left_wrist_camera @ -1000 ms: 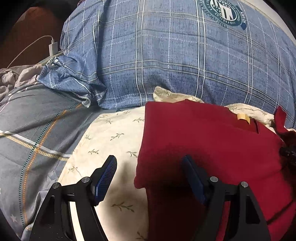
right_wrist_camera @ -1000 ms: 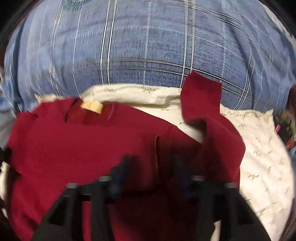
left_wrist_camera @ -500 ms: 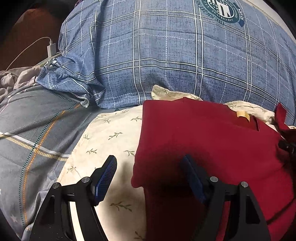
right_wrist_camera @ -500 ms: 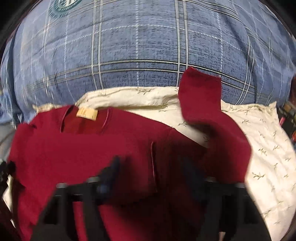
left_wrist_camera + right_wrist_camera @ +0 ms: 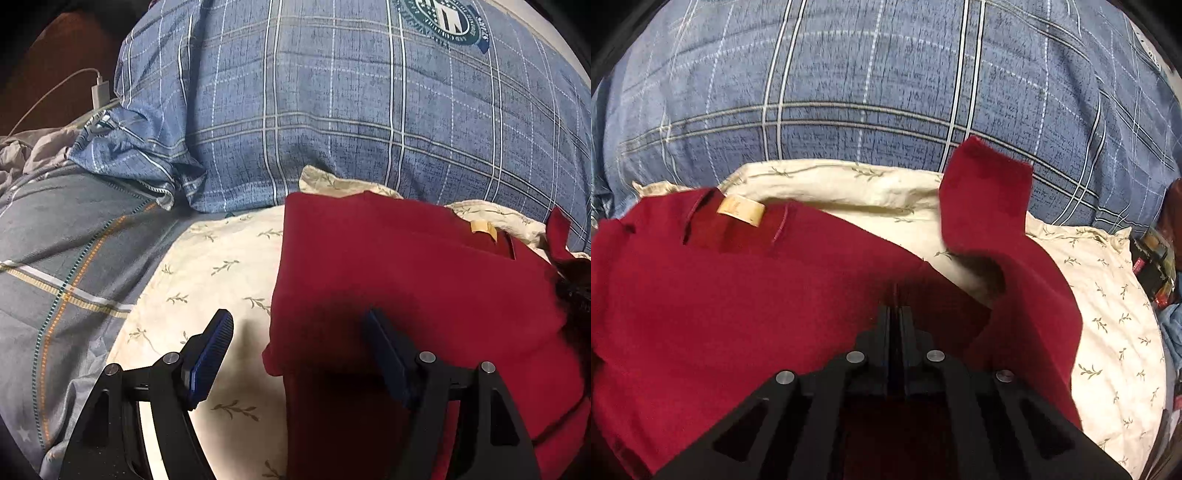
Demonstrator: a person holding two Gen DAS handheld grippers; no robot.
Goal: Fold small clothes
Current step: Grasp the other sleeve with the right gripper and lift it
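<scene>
- The right gripper (image 5: 894, 314) has gone from spread wide half a second ago to fully closed, its jaws pressed together on a pinch of the red shirt (image 5: 738, 295) near the right shoulder seam.
- That reads as the grasp that starts the right-side fold; the sleeve (image 5: 990, 206) on that side lies out across the cream sheet (image 5: 1108, 332), its cuff lifted toward the plaid pillow (image 5: 886, 92).
- The left gripper (image 5: 299, 354) has hardly moved: jaws wide apart and holding nothing, one finger over the sheet, the other over the shirt's left edge.
- The shirt lies flat on the sheet just in front of the pillow, with the collar and its tan label (image 5: 740, 209) at the pillow end. Its left side shows a straight edge, probably folded in already.
- How much cloth sits between the closed jaws, one layer or more, cannot be told; the fingers hide it.
- The shirt's hem is cut off behind both grippers.
- In the left view a dark blur at the right edge is most likely the right gripper, but it is too dim to say.
</scene>
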